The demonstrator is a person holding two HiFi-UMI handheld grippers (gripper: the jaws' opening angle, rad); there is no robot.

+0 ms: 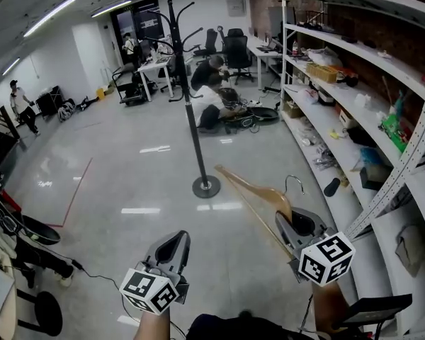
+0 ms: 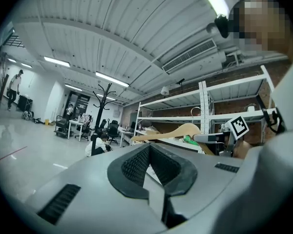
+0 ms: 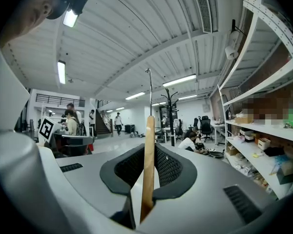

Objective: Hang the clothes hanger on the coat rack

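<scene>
A tall black coat rack (image 1: 188, 105) stands on a round base on the grey floor, some way ahead of both grippers. It also shows far off in the left gripper view as the coat rack (image 2: 105, 96) and in the right gripper view as the coat rack (image 3: 171, 116). My right gripper (image 1: 283, 219) is shut on a wooden clothes hanger (image 1: 258, 192), whose metal hook points up. From its own camera, the right gripper (image 3: 149, 147) clamps the hanger (image 3: 148, 174) edge-on. The left gripper (image 1: 182, 234) is held level at lower left, shut and empty; its own view shows the left gripper (image 2: 149, 147) and the hanger (image 2: 178, 130) to its right.
White metal shelving (image 1: 354, 119) full of boxes and parts runs along the right side, close to the right gripper. Two people crouch on the floor (image 1: 212, 101) behind the rack, near desks and office chairs. Another person walks at far left (image 1: 21, 105). A black stool (image 1: 46, 310) stands at lower left.
</scene>
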